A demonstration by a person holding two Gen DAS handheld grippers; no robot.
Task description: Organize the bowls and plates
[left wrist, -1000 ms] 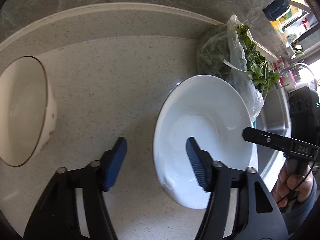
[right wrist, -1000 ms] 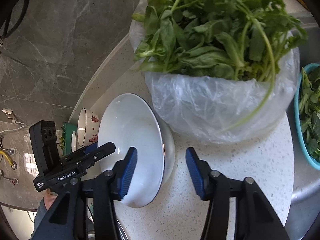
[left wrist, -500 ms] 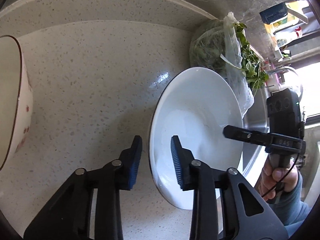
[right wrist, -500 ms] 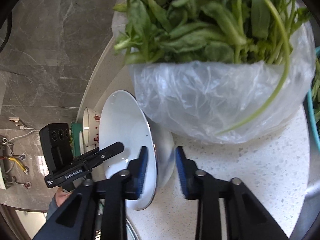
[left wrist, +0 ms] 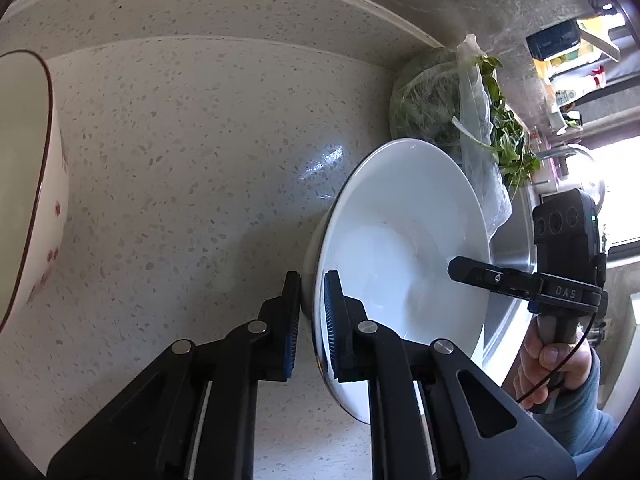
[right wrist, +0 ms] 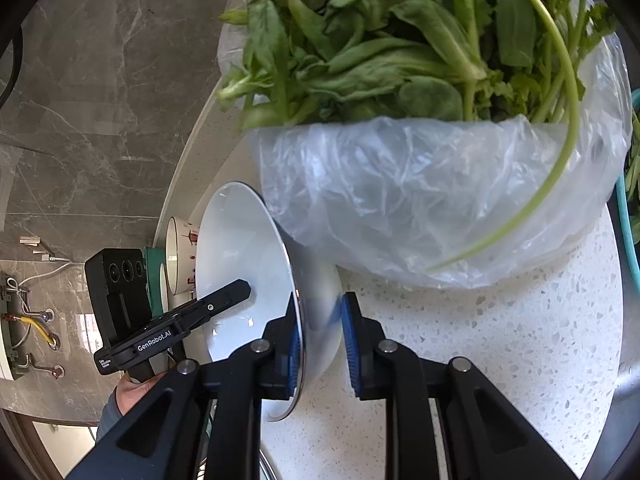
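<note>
A pale speckled counter runs under grey stone wall. From the left view, the left gripper is closing on the white bowl rim at the counter's front edge. From the right view, the right gripper is closing on the opposite rim beside bagged greens. Nothing looks sorted yet; the patterned bowl waits.

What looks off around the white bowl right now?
Nothing spilled or broken. The white bowl presses against the greens bag, whose plastic drapes over its rim, so lifting it may drag the bag.

Bare counter lies open between white bowl and patterned bowl; bagged greens crowd the far side.
</note>
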